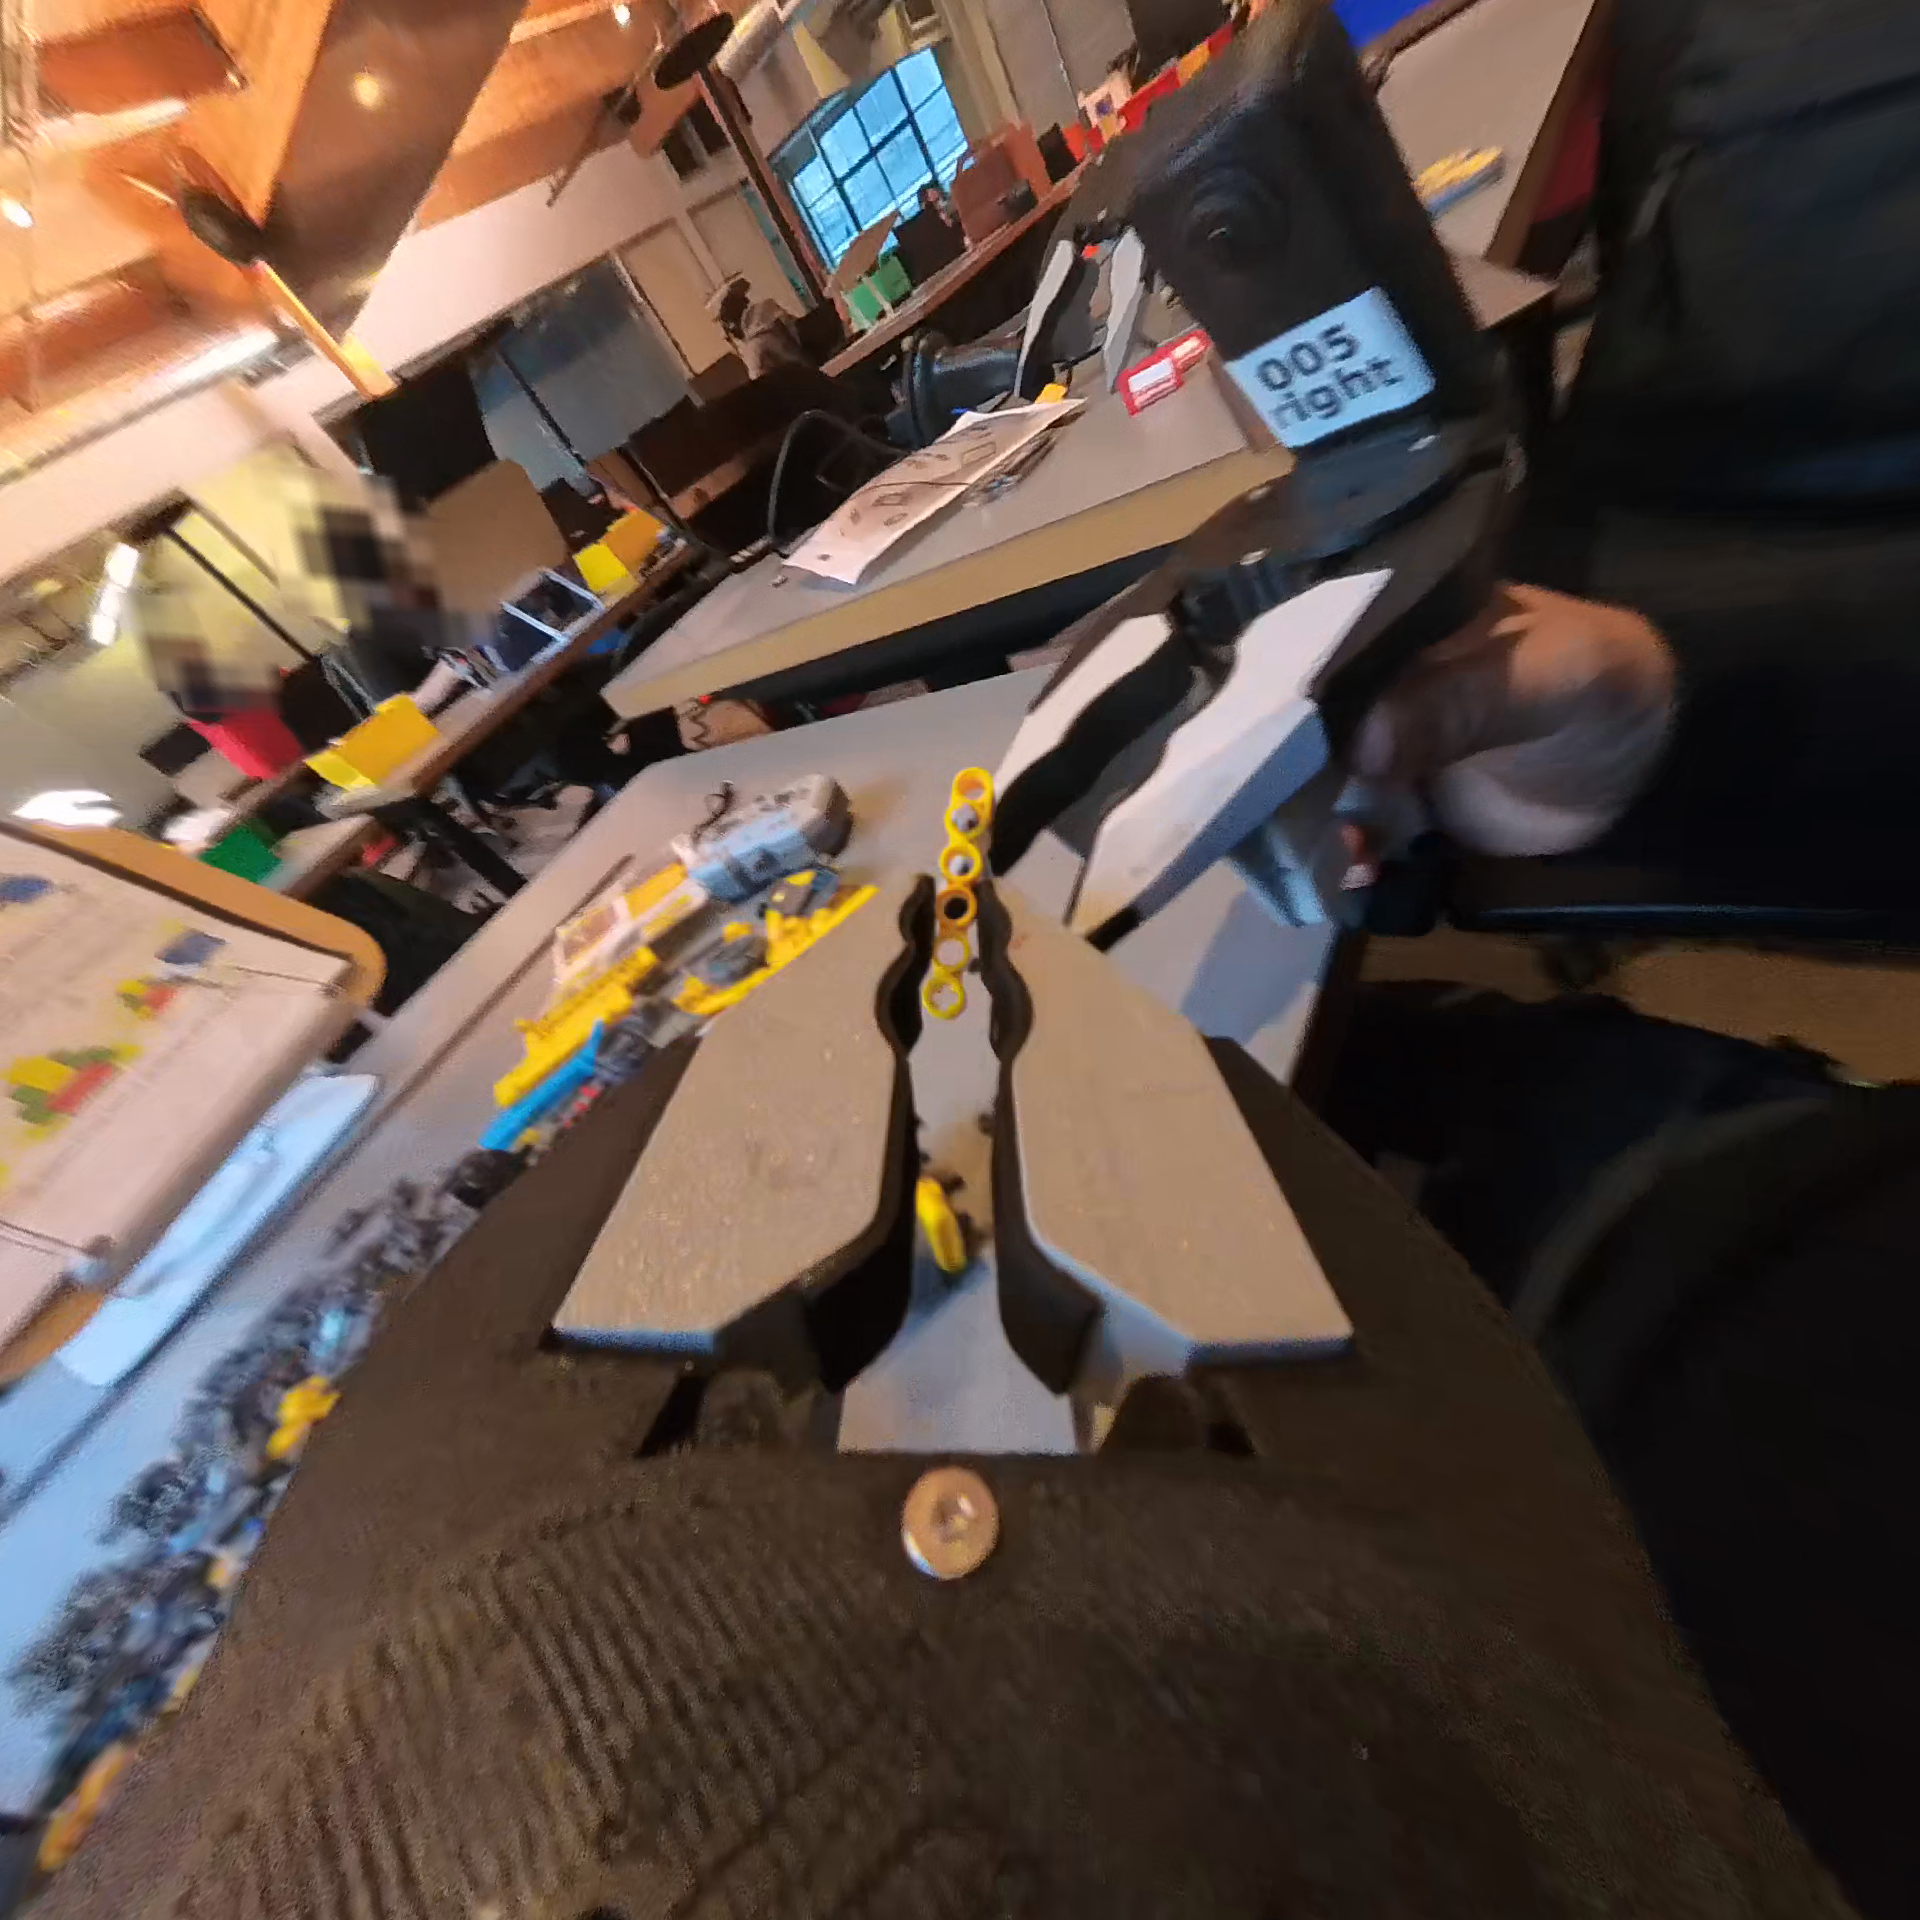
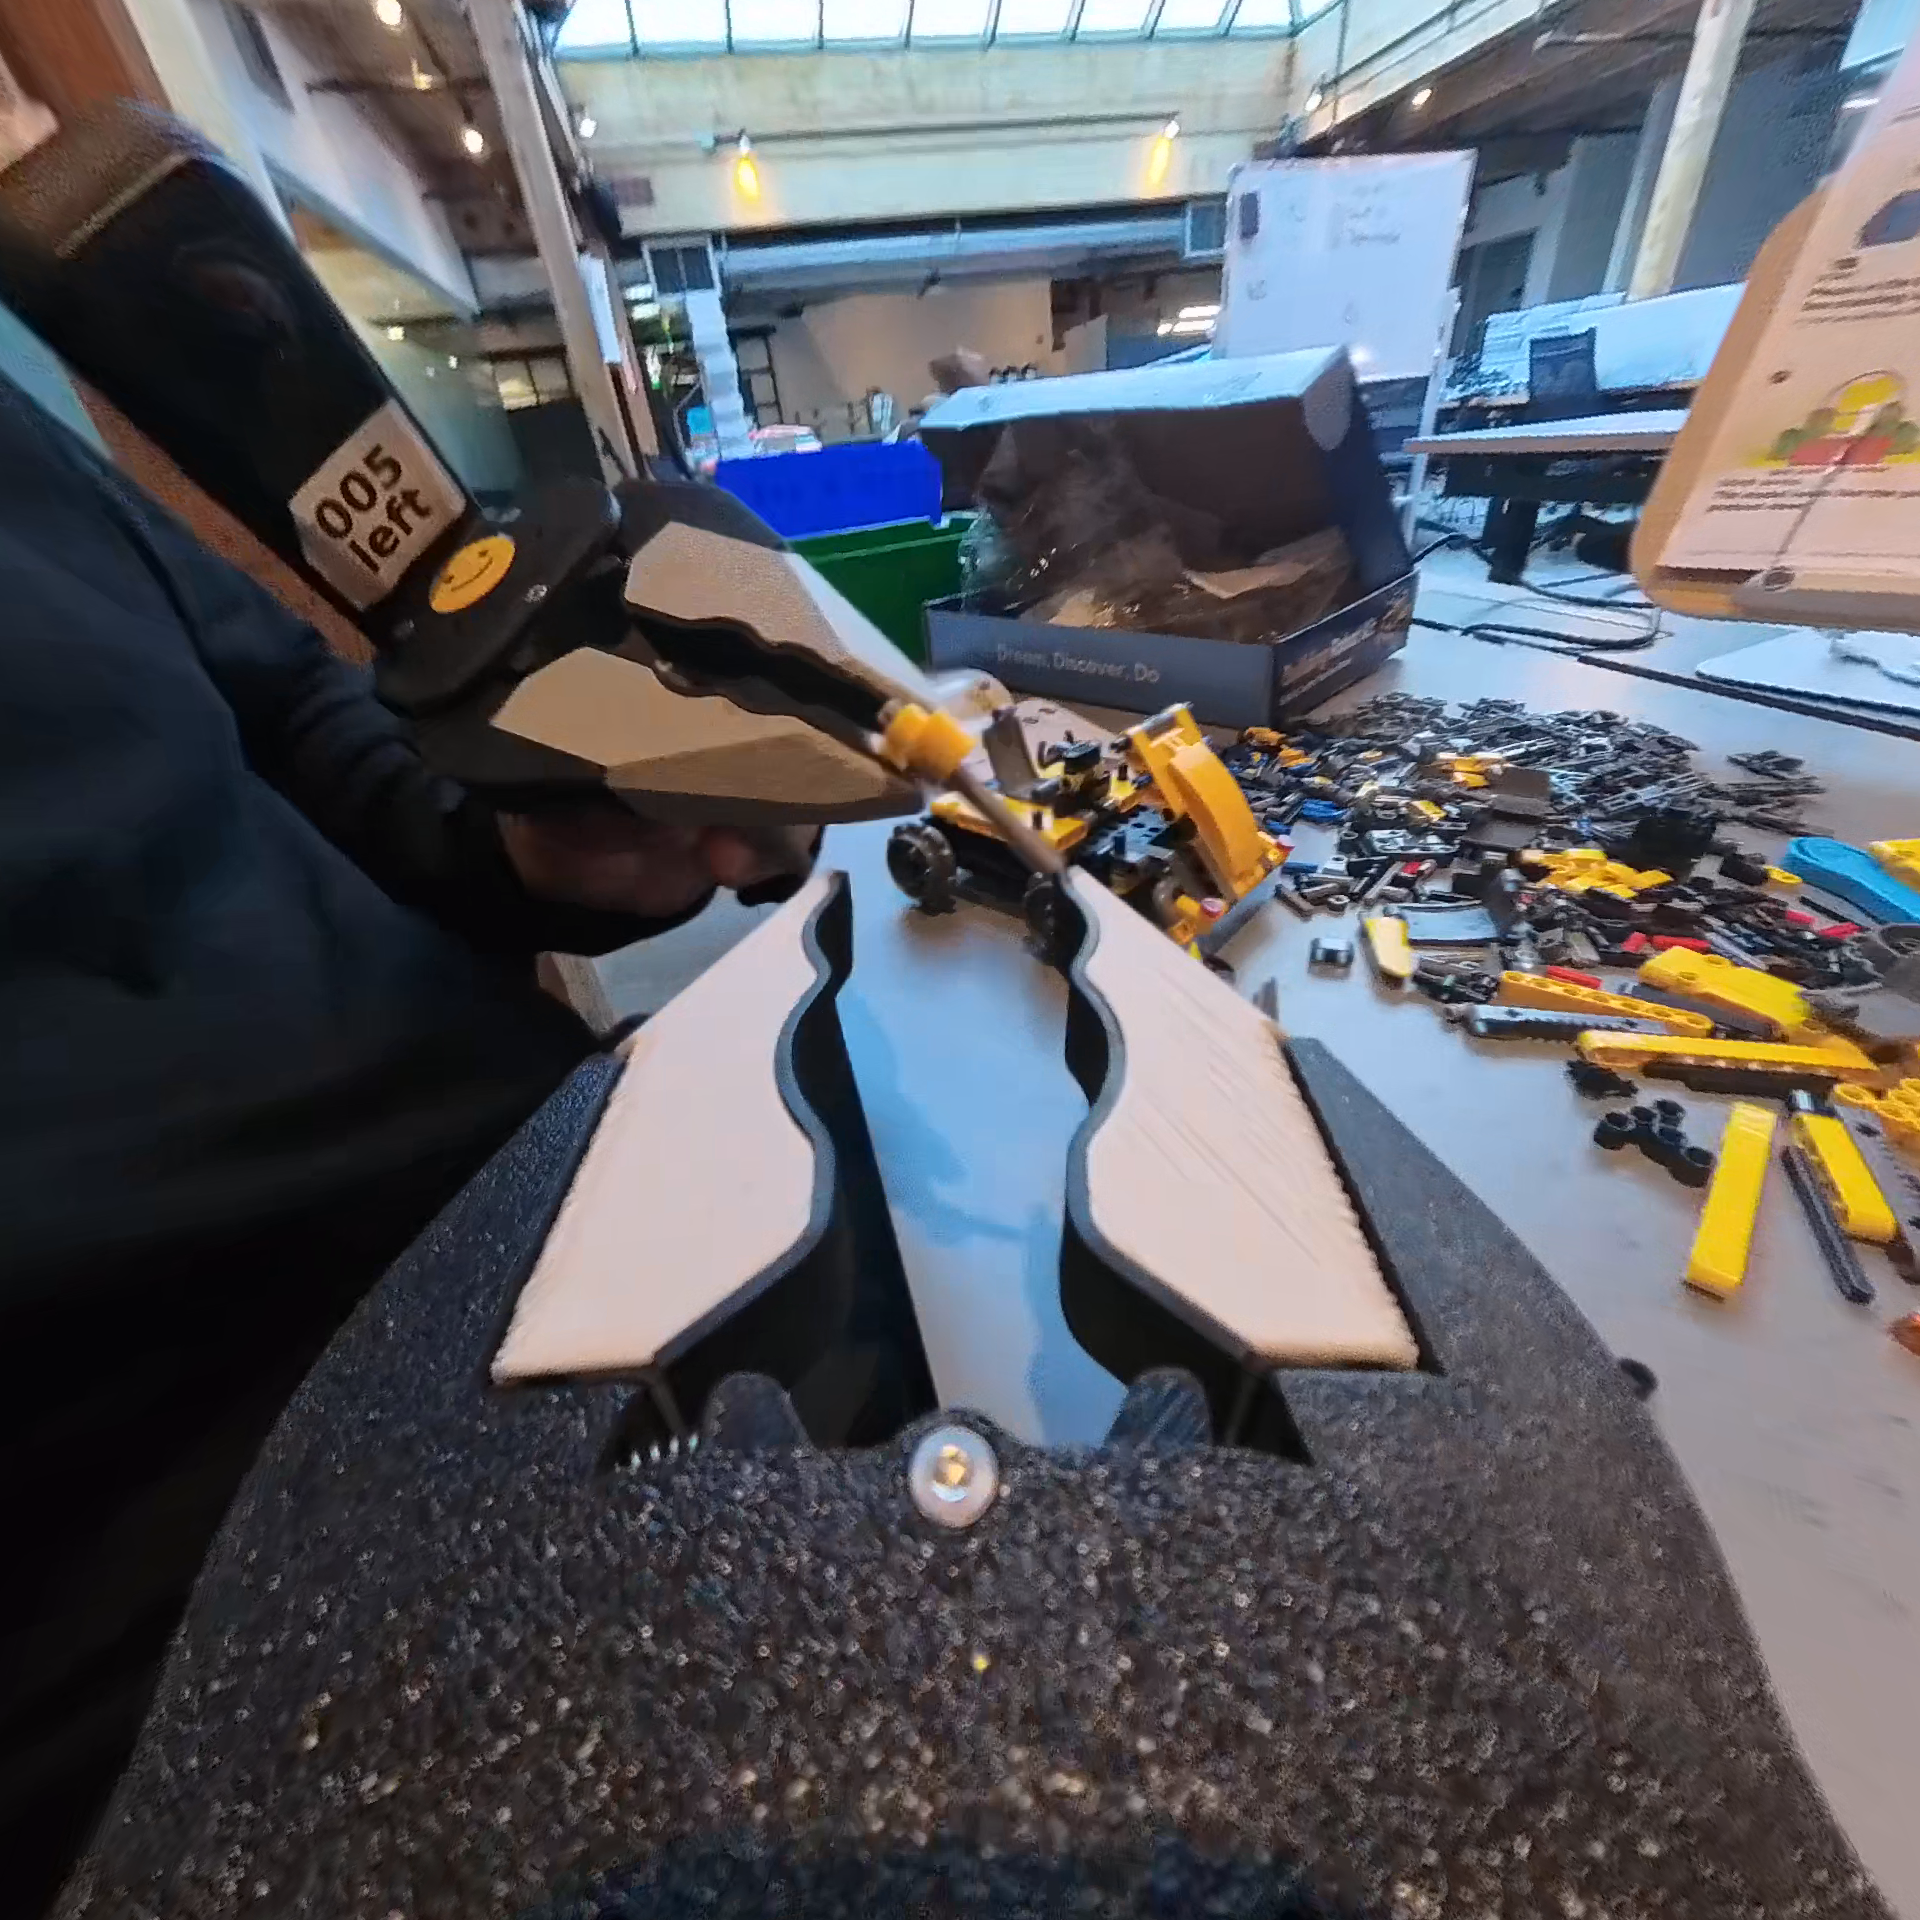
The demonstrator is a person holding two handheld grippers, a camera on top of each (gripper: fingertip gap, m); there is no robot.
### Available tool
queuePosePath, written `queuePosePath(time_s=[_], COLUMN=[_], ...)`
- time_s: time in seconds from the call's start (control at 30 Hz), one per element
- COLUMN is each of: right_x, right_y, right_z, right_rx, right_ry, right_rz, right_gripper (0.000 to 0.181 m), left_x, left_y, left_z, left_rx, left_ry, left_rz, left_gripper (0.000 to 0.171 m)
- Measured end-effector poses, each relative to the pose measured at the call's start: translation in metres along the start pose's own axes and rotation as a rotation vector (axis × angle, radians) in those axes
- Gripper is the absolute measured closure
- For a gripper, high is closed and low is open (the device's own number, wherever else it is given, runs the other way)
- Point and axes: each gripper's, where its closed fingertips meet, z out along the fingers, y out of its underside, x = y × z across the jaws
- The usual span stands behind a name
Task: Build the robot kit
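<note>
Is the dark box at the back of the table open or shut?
Open. In the right wrist view the box has its lid raised and tilted back, with crumpled bags visible inside.

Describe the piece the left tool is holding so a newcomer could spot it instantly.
Start at the grey table, then find the left tool above it. Pinched at its tips is a yellow beam with round holes, held upright in the air, unlike the loose parts lying flat.

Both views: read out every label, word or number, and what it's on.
I don't quote writing. It stands on:
White label on right gripper.
White label on left gripper, holding yellow beam.
Dark box front.
Tan board.
Whiteboard: too blurred.
</note>
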Motion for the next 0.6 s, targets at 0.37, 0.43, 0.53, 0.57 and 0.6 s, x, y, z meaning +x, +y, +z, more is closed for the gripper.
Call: queuePosePath(time_s=[0.37,0.43,0.53,0.57,0.6], right_x=[-0.033,-0.034,-0.034,-0.034,-0.034], right_y=[0.061,0.067,0.065,0.065,0.065], right_z=[0.040,0.042,0.042,0.042,0.042], right_rx=[-0.252,-0.287,-0.276,-0.274,-0.278], right_ry=[-0.114,-0.118,-0.119,-0.124,-0.132], right_rz=[-0.115,-0.127,-0.120,-0.109,-0.097], right_gripper=[0.146,0.145,0.146,0.146,0.146], left_x=[0.016,0.017,0.016,0.016,0.015], left_y=[0.042,0.049,0.058,0.060,0.061], left_z=[-0.062,-0.066,-0.066,-0.065,-0.064], left_rx=[-0.014,-0.009,0.000,0.003,0.007], left_ry=[-0.043,-0.032,-0.003,0.011,0.021], left_rz=[-0.158,-0.221,-0.315,-0.344,-0.367], left_gripper=[0.166,0.166,0.166,0.167,0.167])
